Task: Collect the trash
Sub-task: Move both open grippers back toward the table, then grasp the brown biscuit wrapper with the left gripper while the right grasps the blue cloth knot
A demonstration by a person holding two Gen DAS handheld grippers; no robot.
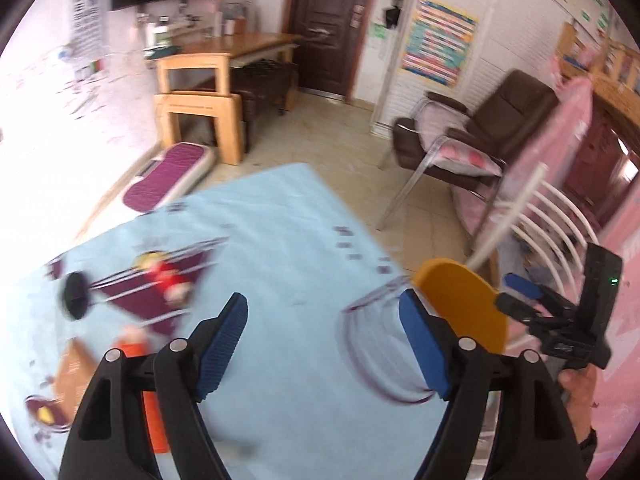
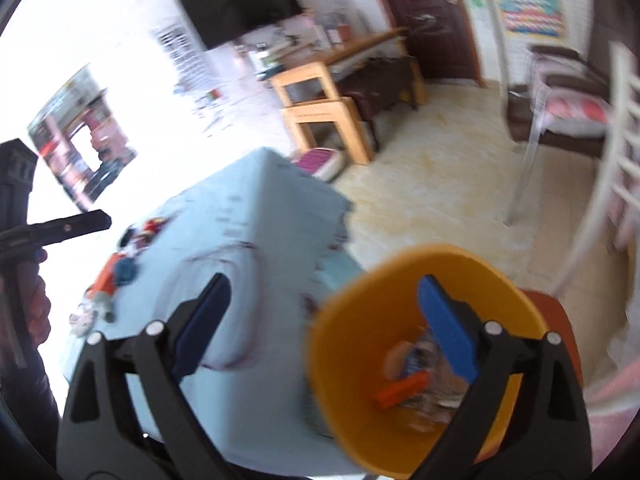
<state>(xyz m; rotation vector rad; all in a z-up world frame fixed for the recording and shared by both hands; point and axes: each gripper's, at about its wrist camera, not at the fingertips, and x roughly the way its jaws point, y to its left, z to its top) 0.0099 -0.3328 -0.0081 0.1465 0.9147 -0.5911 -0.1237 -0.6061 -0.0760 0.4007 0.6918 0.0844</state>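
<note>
Light-blue cloth covers the table (image 1: 280, 240), where a red wrapper (image 1: 168, 276), a black disc (image 1: 75, 295) and an orange packet (image 2: 106, 276) lie scattered on its left part. Left gripper (image 1: 324, 344) hangs above the cloth, its 2 fingers spread wide and holding nothing. Right gripper (image 2: 320, 320) is also spread wide, its right finger (image 2: 448, 332) over the mouth of the orange bin (image 2: 340, 352) just off the table's edge, with trash, including an orange piece, inside.

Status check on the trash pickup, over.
Left gripper open, empty. Right gripper open, over yellow bin already holding trash. Litter still on blue tablecloth. Nothing blocking.
</note>
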